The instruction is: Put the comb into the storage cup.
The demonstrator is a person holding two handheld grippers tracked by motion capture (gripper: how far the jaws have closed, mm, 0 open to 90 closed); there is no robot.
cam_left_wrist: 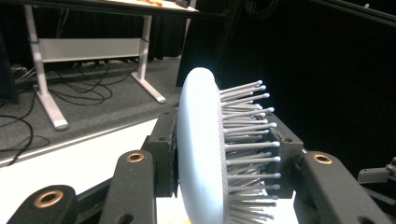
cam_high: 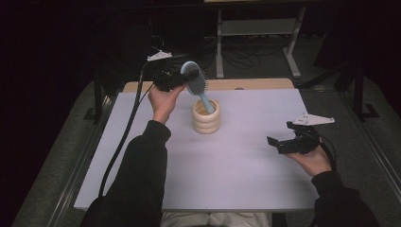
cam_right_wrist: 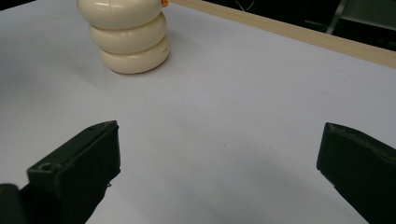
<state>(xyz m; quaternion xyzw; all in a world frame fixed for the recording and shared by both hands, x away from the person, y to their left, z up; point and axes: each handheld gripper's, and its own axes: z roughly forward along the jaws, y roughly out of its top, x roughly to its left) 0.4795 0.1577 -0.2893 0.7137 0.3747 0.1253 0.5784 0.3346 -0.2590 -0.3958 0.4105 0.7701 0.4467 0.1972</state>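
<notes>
A light blue hairbrush (cam_high: 195,80) with grey bristles is held by its head in my left gripper (cam_high: 176,79), which is shut on it above the back of the table. The brush's handle slants down into a cream ribbed cup (cam_high: 206,116) that stands upright near the table's middle. In the left gripper view the brush head (cam_left_wrist: 201,149) sits edge-on between the two black jaws, bristles to the right. My right gripper (cam_high: 283,141) rests low over the table's right side, open, with nothing between its jaws. In the right gripper view the cream cup (cam_right_wrist: 128,37) stands at the upper left.
The white table top (cam_high: 227,165) has a wooden strip (cam_high: 265,84) along its far edge. Beyond it stands a white desk frame (cam_high: 257,33) with cables on the dark floor. A black cable (cam_high: 124,137) trails from the left gripper off the front left.
</notes>
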